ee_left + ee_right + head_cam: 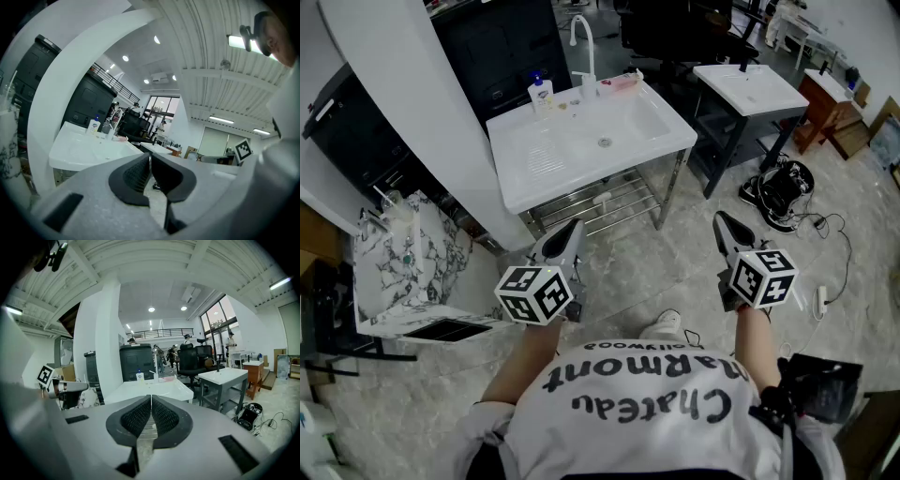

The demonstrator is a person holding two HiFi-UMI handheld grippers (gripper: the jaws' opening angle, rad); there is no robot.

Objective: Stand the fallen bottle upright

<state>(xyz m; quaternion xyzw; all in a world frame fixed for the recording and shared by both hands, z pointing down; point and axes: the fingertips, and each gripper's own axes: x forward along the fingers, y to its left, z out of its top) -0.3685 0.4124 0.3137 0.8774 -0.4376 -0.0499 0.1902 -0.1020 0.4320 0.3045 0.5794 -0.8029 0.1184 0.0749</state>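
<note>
A white washbasin [546, 155] on a metal frame stands ahead of me. At its back edge a white bottle with a blue cap [541, 94] stands upright beside the faucet [584, 37]. A pink, low-lying item [620, 82] rests to the right of the faucet; I cannot tell what it is. My left gripper [574, 225] and right gripper [721, 218] hover over the floor in front of the basin, both shut and empty. The left gripper view shows its jaws [150, 156] together, with the bottle [94, 125] far off. The right gripper view shows closed jaws [151, 397] and the bottle [139, 376].
A white pillar [403, 84] rises left of the basin, with a marble-patterned cabinet [403, 272] beside it. A second white basin table [750, 89] stands at the right. A black device and cables [783, 192] lie on the floor. Black chairs [675, 28] stand behind.
</note>
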